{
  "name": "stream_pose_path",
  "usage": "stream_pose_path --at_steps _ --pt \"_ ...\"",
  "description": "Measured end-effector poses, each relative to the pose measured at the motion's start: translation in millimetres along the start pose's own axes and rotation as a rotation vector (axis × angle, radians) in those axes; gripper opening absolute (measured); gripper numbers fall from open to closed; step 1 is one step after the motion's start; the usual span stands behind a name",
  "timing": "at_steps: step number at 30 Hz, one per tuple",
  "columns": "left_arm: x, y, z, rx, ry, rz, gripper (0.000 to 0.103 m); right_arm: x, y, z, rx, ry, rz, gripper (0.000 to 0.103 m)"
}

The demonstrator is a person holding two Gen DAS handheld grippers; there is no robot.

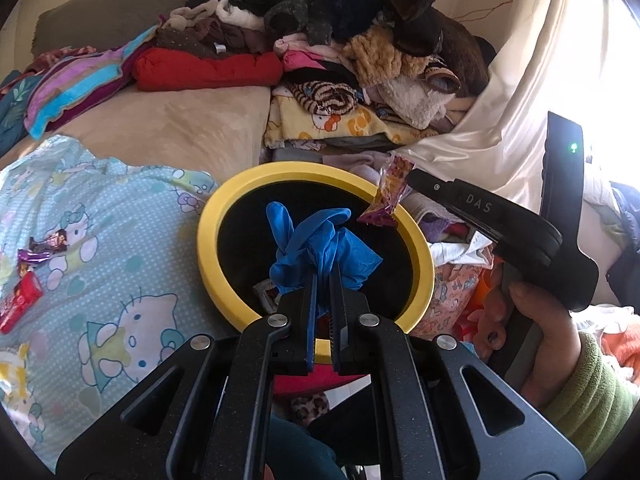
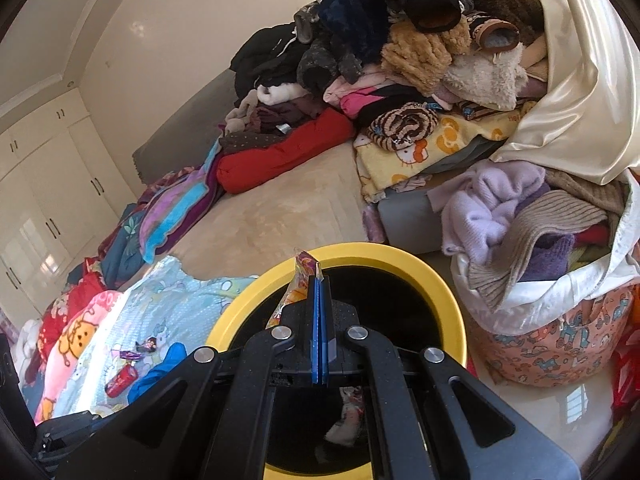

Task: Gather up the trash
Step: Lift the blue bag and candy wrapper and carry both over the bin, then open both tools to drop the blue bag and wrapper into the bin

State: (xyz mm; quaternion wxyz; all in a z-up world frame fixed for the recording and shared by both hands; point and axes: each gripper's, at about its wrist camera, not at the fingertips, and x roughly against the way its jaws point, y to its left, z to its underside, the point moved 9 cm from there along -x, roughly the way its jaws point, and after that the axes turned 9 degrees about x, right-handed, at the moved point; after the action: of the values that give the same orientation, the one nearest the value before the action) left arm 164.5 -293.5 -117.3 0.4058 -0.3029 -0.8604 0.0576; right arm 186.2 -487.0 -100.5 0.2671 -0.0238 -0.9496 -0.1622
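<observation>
My left gripper is shut on a crumpled blue glove and holds it over the mouth of the yellow-rimmed black bin. My right gripper is shut on a colourful snack wrapper above the bin's rim; it also shows in the left wrist view, with the wrapper hanging over the bin's far edge. Some trash lies inside the bin. A red packet and a purple wrapper lie on the light blue Hello Kitty blanket.
A big pile of clothes and blankets covers the bed behind the bin. A patterned bag of clothes stands right of the bin. White wardrobes line the far left wall. A cream curtain hangs at right.
</observation>
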Motion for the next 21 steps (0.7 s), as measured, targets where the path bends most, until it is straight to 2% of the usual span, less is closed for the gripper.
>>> stream_pose_path --at_steps 21 --pt "-47.8 2.7 6.5 0.019 0.075 0.0 0.002 -16.6 -18.7 13.4 -0.008 0.044 0.017 0.001"
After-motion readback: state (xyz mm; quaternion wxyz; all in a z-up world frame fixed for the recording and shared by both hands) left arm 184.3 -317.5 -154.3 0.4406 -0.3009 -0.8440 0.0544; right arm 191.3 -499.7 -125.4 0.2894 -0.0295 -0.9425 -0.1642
